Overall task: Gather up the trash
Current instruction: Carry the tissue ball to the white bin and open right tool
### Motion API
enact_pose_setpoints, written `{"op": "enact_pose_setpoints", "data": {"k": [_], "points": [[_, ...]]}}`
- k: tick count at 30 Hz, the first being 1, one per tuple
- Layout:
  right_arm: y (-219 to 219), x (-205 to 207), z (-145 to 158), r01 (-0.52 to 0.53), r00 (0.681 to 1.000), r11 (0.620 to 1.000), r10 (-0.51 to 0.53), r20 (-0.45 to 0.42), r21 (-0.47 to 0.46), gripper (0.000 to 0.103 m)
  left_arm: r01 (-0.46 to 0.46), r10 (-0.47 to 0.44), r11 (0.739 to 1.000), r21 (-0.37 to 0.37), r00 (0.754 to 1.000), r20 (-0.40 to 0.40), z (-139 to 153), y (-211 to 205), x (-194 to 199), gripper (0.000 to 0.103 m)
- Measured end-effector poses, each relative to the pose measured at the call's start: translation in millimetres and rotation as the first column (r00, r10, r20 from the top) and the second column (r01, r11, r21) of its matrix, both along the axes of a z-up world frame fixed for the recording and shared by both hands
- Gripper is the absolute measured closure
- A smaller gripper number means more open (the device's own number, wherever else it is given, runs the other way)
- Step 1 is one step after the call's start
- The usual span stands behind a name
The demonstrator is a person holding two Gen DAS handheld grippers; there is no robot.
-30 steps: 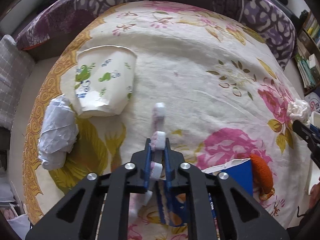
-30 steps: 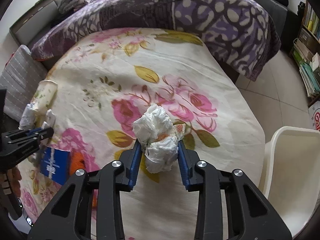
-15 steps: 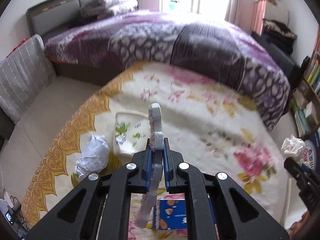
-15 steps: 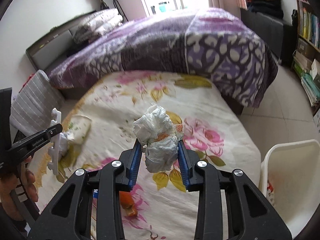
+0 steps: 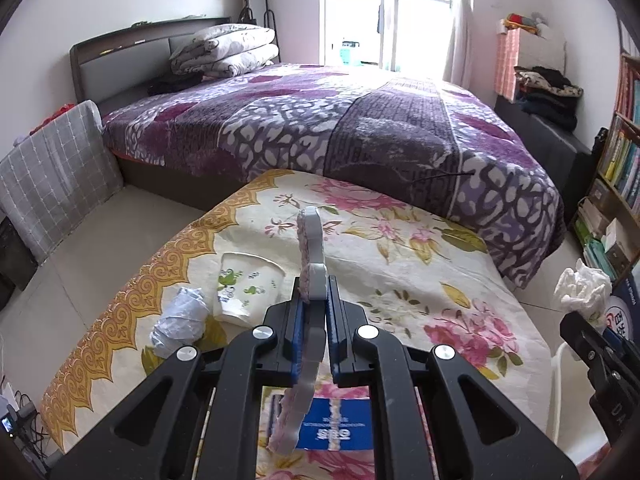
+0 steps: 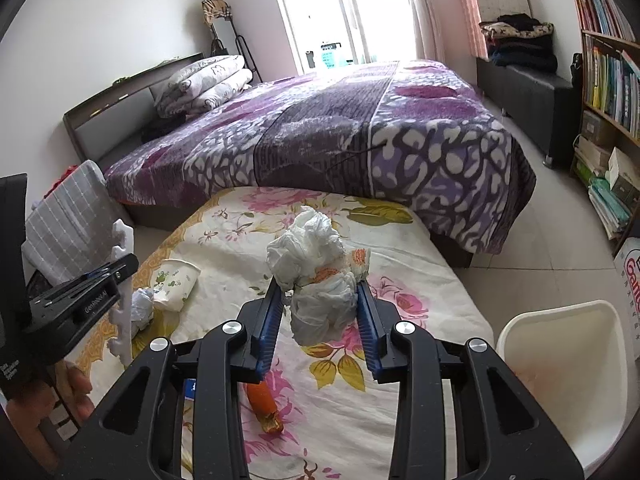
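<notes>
- Left wrist view: a flat, lumpy-edged white foam strip (image 5: 310,280) is clamped edge-on between the closed blue pads of the left gripper (image 5: 313,300), held above the wrinkled flowered sheet (image 5: 400,280), with the gripper tilted downward.
- On that sheet, left of the strip, a printed paper cup (image 5: 244,286) lies on its side, and a crumpled paper ball (image 5: 180,322) is seen just beside it.
- A glossy blue packet (image 5: 340,424) lies on the sheet under the gripper.
- Right wrist view: a crumpled white tissue wad (image 6: 316,280), soft and creased with orange stains, is squeezed between the narrowly spaced pads of the right gripper (image 6: 318,304), raised over the sheet and angled down.
- A smooth white plastic bin (image 6: 560,380) stands right of the sheet; an orange wrapper (image 6: 264,404) lies on the sheet beneath the wad.
</notes>
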State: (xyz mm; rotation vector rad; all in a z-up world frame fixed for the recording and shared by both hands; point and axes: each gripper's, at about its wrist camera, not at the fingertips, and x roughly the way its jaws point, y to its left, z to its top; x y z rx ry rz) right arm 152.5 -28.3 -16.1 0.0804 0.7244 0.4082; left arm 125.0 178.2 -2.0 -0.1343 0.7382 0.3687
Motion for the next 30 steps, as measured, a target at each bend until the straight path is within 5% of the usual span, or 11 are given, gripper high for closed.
{"op": "enact_pose_setpoints", "data": {"k": [30], "points": [[-69.5, -18.4, 13.7, 0.087, 0.996, 0.996, -0.087, 0.016, -0.009, 0.069, 0.163, -0.163, 0.987, -0.007, 0.987, 0.005, 8.3, -94.0, 4.1, 0.093]]}}
